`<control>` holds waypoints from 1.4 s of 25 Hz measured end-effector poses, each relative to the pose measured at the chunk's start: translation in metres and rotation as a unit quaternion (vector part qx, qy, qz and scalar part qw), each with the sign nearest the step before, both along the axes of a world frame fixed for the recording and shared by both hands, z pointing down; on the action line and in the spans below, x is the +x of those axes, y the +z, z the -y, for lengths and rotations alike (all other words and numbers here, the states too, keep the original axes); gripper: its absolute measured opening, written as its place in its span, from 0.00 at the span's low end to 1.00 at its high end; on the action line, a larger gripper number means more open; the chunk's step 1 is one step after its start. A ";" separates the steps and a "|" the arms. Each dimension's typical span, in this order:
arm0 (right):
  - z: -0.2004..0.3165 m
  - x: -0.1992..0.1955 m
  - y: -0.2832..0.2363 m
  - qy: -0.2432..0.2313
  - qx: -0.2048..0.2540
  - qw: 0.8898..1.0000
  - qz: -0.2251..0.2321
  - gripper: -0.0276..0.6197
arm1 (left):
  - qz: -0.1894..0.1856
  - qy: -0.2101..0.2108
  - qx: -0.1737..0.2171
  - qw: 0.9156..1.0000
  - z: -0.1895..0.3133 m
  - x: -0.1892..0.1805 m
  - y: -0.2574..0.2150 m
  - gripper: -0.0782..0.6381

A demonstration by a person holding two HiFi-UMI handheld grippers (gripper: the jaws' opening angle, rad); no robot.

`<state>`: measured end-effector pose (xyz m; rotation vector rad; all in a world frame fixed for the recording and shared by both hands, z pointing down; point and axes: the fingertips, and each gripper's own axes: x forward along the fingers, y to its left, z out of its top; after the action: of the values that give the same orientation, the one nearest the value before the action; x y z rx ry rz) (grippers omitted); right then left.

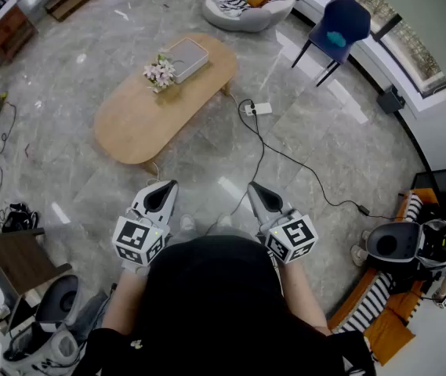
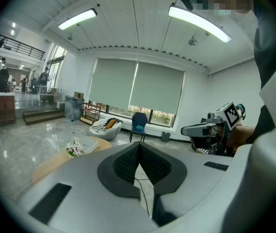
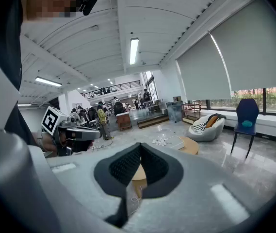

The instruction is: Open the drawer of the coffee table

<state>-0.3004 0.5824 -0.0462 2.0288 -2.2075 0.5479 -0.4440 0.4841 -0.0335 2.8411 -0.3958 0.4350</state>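
Observation:
A light wooden oval coffee table [image 1: 132, 120] stands on the marble floor ahead of me; its drawer does not show from above. On its top lie a flat white box [image 1: 185, 56] and a small bunch of flowers [image 1: 160, 72]. My left gripper [image 1: 165, 188] and right gripper [image 1: 254, 190] hang side by side in front of my body, well short of the table's near end. Both are shut with nothing between the jaws. The table [image 2: 50, 163] with its flowers [image 2: 73, 148] shows left of the jaws in the left gripper view, and the table [image 3: 194, 145] sits past the jaws in the right gripper view.
A white power strip [image 1: 259, 109] and its black cable [image 1: 285, 157] trail over the floor right of the table. A blue chair [image 1: 338, 30] and a white lounge seat [image 1: 248, 5] stand beyond. A dark side table [image 1: 17, 260] sits at my left, an orange striped seat [image 1: 387, 319] at my right.

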 end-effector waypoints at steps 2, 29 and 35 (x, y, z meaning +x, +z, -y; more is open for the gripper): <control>0.005 -0.008 0.001 0.000 -0.002 1.000 -0.003 0.04 | -0.001 0.002 -0.003 1.000 0.003 -0.007 0.002 0.13; 0.064 0.032 0.039 0.073 -0.015 0.996 0.051 0.04 | 0.017 0.003 -0.027 0.999 0.082 0.009 0.049 0.13; 0.114 0.125 0.054 0.051 -0.027 0.996 0.068 0.04 | 0.044 -0.020 -0.036 0.998 0.124 0.086 0.058 0.13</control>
<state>-0.1753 0.4683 0.0079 2.1458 -2.1421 0.7692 -0.3575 0.3604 0.0245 2.7467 -0.4426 0.5568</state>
